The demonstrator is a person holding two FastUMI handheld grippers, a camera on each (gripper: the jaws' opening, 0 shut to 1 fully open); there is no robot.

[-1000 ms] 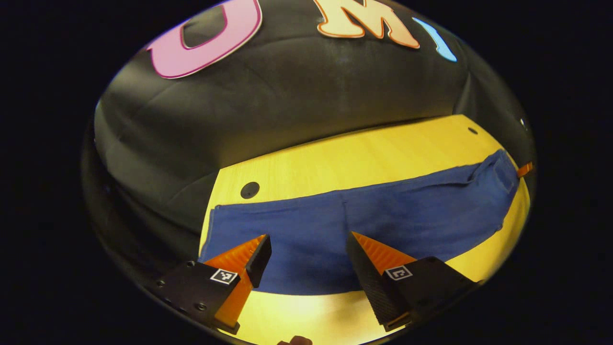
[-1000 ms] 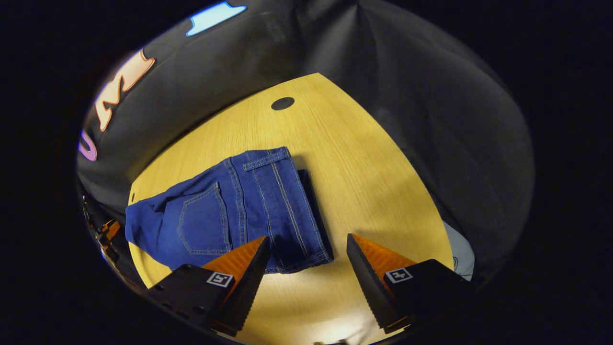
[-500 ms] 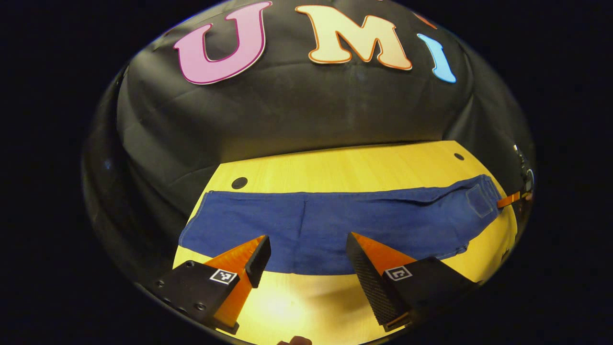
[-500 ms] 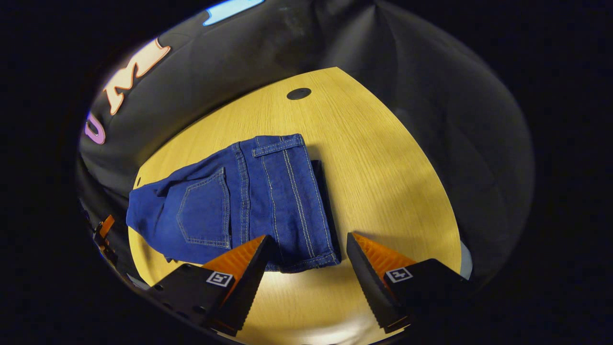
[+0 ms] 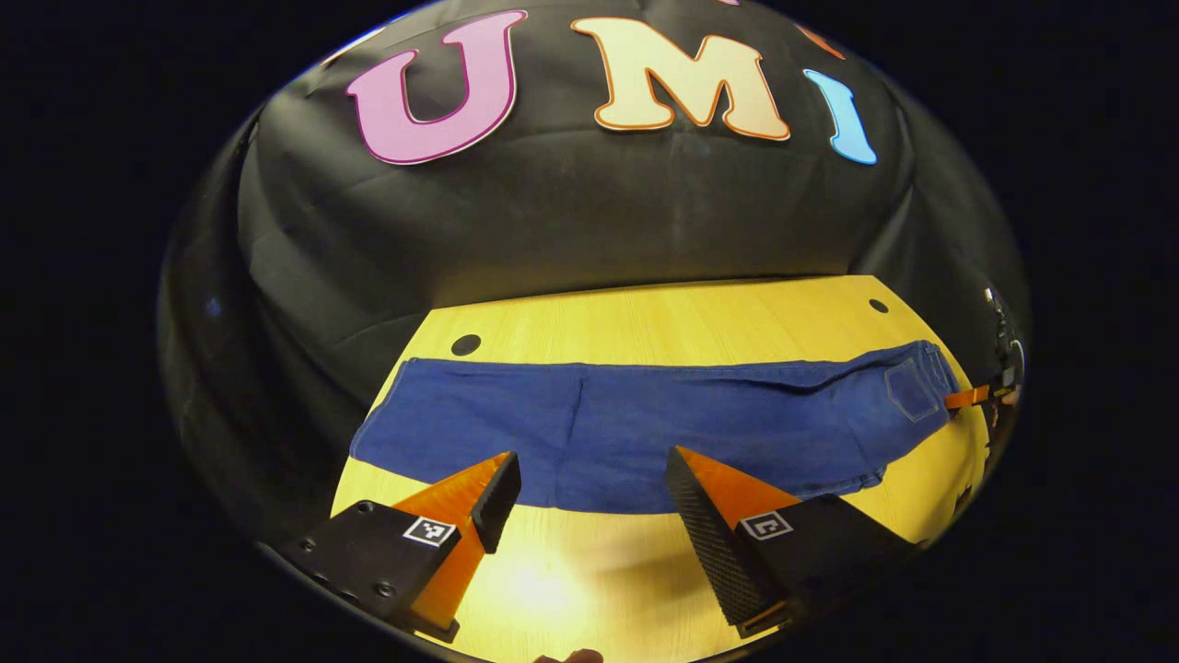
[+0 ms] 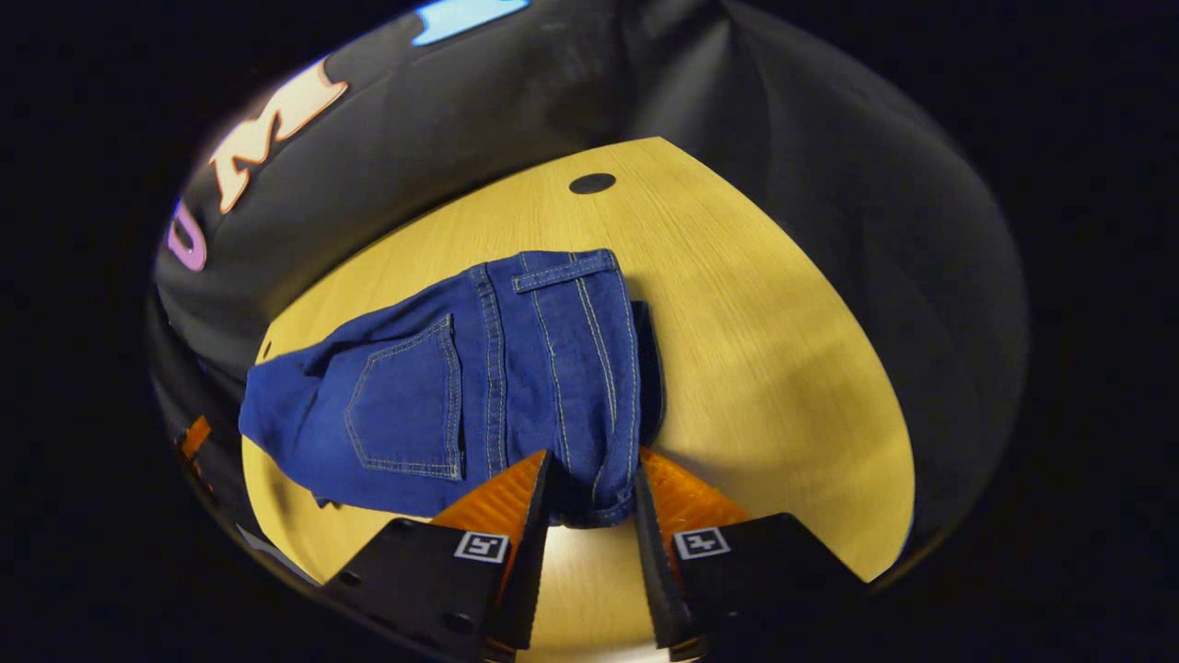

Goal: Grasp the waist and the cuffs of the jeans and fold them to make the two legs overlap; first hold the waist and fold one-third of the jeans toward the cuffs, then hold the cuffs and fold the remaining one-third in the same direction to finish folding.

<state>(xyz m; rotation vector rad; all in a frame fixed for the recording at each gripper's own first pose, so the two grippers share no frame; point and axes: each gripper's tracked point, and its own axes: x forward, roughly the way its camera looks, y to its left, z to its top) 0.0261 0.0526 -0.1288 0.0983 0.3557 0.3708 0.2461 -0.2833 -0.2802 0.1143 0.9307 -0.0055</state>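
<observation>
Waist point(image 6: 589, 502) pinched by right claw point(image 6: 589, 516) | left claw point(image 5: 589, 502) released near jeans point(image 5: 645, 433) edge | grip both layers, lift evenly toward 12 o'clock

The table point(image 5: 663, 322) carries one obstacle, the jeans point(image 5: 645, 424), laid flat in a long band across it. In the left gripper view, bare wood runs along the near side of the band, under the left gripper point(image 5: 589, 497), whose jaws stand wide apart over the near edge of the cloth. A second bare strip lies between the jeans and the booth wall point(image 5: 571, 221), which closes off the far side. In the right gripper view, open wood lies beside the waist point(image 6: 571, 368), toward the wall. The right gripper point(image 6: 589, 502) has its fingers close on either side of the waist corner; whether they press cannot be told.
</observation>
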